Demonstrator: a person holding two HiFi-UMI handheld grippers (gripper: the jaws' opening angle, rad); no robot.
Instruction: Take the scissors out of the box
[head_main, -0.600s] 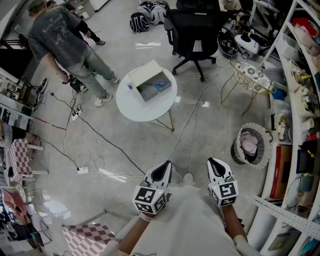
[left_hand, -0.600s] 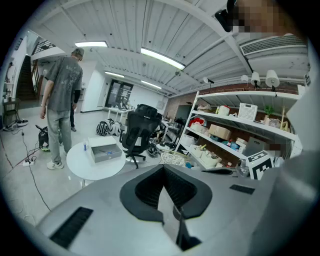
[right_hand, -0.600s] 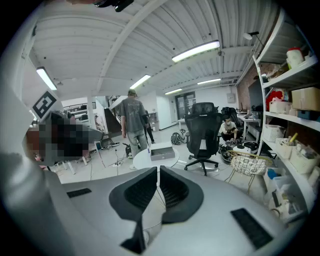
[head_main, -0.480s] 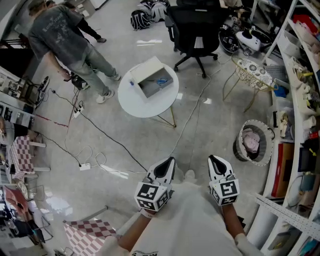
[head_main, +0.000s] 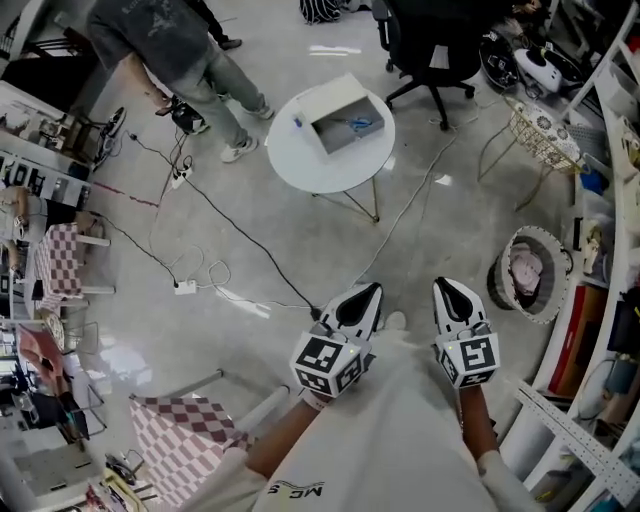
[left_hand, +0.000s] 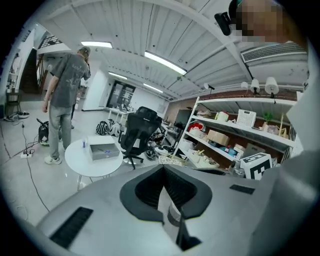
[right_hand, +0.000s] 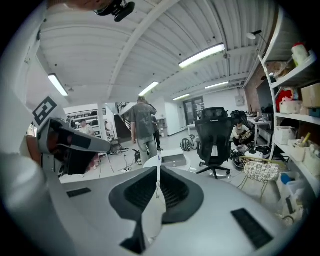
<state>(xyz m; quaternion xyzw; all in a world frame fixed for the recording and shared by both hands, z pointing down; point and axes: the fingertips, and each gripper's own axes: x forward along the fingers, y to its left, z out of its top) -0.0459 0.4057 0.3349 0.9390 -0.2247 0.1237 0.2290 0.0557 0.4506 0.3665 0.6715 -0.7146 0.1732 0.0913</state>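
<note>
An open white box (head_main: 345, 115) stands on a small round white table (head_main: 310, 165) far ahead in the head view, with blue-handled scissors (head_main: 358, 124) lying inside it. Both grippers are held close to my body, well short of the table. My left gripper (head_main: 373, 288) is shut with nothing between its jaws, and my right gripper (head_main: 441, 284) is shut and empty too. The left gripper view shows the box (left_hand: 103, 150) on the table (left_hand: 92, 165) beyond the shut left gripper (left_hand: 162, 168). In the right gripper view the box (right_hand: 173, 160) lies past the right gripper (right_hand: 158, 170).
A person (head_main: 165, 40) stands left of the table. A black office chair (head_main: 440, 45) is behind it. A wire side table (head_main: 545, 135) and a round laundry basket (head_main: 525, 275) are on the right, beside shelving (head_main: 610, 220). Cables (head_main: 200, 285) trail across the floor.
The table and box have slid up and to the right in the head view as I move. Both grippers stay shut and low in front of me.
</note>
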